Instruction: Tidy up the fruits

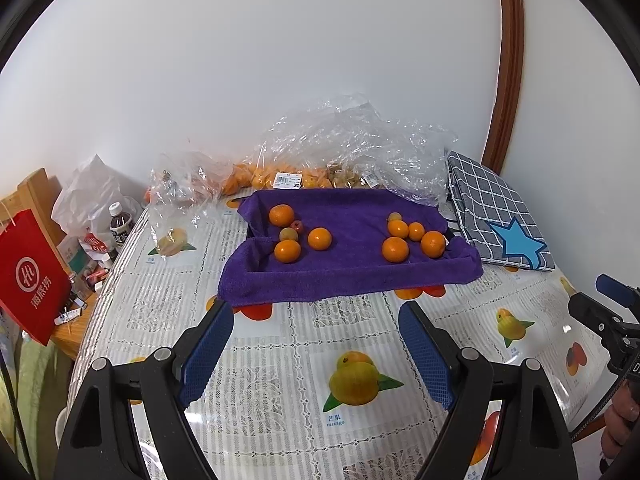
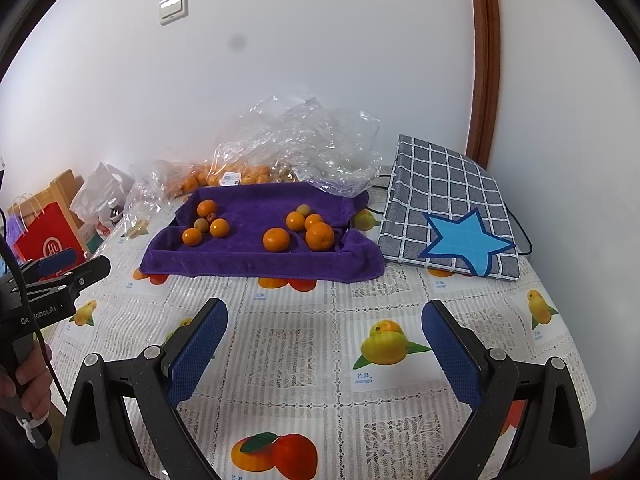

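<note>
A purple towel [image 1: 352, 272] [image 2: 256, 264] lines a shallow tray on the table. On it lie two groups of fruit. The left group [image 1: 298, 232] [image 2: 206, 224] has three oranges, a small red fruit and a pale round fruit. The right group [image 1: 412, 238] [image 2: 304, 230] has several oranges and one pale fruit. My left gripper [image 1: 316, 320] is open and empty, in front of the towel. My right gripper [image 2: 324, 316] is open and empty, also in front of the towel.
Clear plastic bags [image 1: 352, 148] [image 2: 296, 140] with more oranges lie behind the towel by the wall. A grey checked bag with a blue star [image 1: 500, 216] [image 2: 448, 220] lies to the right. A red paper bag [image 1: 28, 276] and a bottle [image 1: 120, 224] stand left. The fruit-print tablecloth [image 1: 280, 360] covers the table.
</note>
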